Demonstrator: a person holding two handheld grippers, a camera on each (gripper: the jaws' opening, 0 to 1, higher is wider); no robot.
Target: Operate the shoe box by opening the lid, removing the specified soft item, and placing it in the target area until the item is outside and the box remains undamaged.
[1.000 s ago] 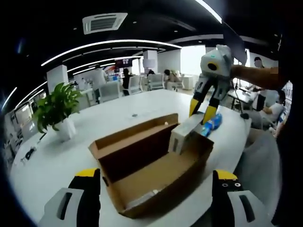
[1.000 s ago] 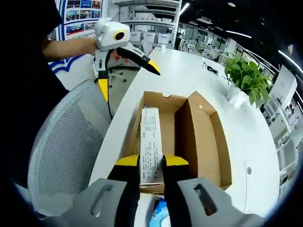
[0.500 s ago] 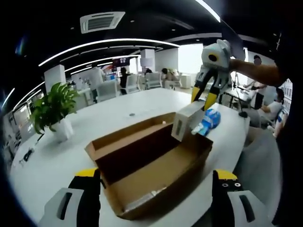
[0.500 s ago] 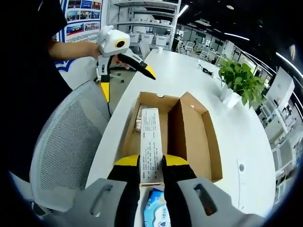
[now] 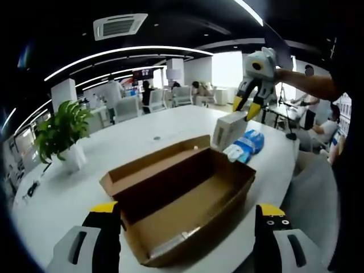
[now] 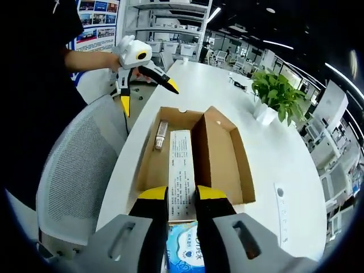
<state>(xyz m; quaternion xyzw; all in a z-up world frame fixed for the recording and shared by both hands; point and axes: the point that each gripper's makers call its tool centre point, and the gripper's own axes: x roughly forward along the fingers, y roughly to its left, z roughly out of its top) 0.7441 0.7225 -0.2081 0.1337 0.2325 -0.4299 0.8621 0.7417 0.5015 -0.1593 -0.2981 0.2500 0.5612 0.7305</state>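
Your right gripper [image 6: 182, 196] is clamped on the narrow white carton [image 6: 181, 173], which hangs clear above the open shoe box [image 6: 193, 153]; in the left gripper view the same carton [image 5: 228, 130] floats just beyond the box's far right corner, over the blue-and-white tissue pack [image 5: 245, 145]. Your left gripper [image 5: 185, 227] has its jaws spread wide and holds nothing, poised at the near end of the shoe box [image 5: 179, 196].

The carton is pinched only at one end, so its long free length could swing or slip out if you tilt or move sharply. Lowering it without looking could also set it on the soft tissue pack [image 6: 185, 250], where it would rock and tip. Your left gripper sits close to the thin cardboard wall; a careless push could crease it or slide the box on the smooth white table [image 5: 114, 151].

The shoe box is plain brown corrugated board, matte, with its flap standing up as a middle wall. The carton is stiff, smooth, printed with fine text. A slim tube-like item [image 6: 161, 134] lies inside the box; what it is I cannot tell.
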